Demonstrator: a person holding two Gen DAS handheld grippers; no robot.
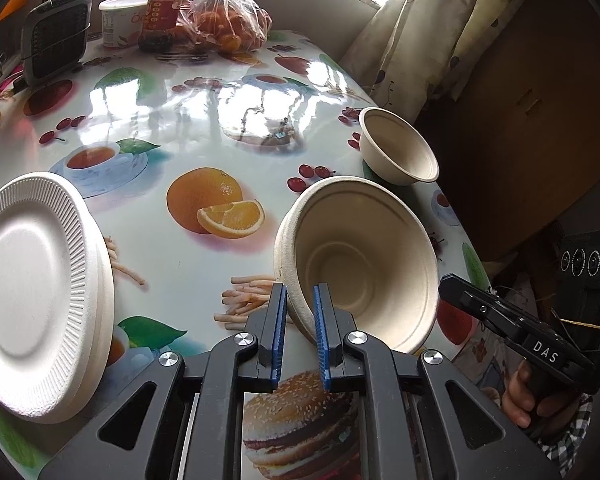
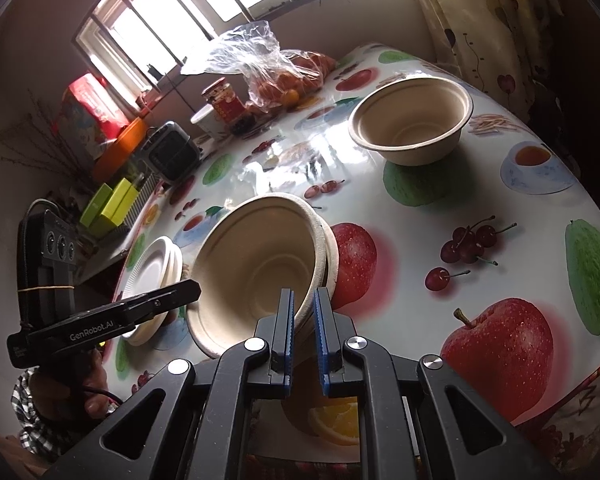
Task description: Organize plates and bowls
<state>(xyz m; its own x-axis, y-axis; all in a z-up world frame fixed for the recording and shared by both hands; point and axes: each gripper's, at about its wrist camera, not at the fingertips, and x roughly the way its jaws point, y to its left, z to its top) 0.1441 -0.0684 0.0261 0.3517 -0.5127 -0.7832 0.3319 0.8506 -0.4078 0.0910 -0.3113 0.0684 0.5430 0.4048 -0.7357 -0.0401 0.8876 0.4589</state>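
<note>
My left gripper (image 1: 300,300) is shut on the near rim of a beige paper bowl (image 1: 364,256) that is tilted up off the table. My right gripper (image 2: 303,304) is shut on the right rim of the bowl stack (image 2: 260,264), which shows two nested rims there. A second, single beige bowl (image 1: 400,148) stands upright farther back near the table's right edge; it also shows in the right wrist view (image 2: 412,120). A stack of white paper plates (image 1: 40,292) lies at the left, seen small in the right wrist view (image 2: 156,268).
A fruit-print tablecloth (image 1: 204,120) covers the table. At the far end stand a bag of oranges (image 1: 228,28), a red jar (image 1: 164,12), a white tub (image 1: 120,20) and a small dark heater (image 1: 56,36). A curtain (image 1: 420,40) hangs at the right.
</note>
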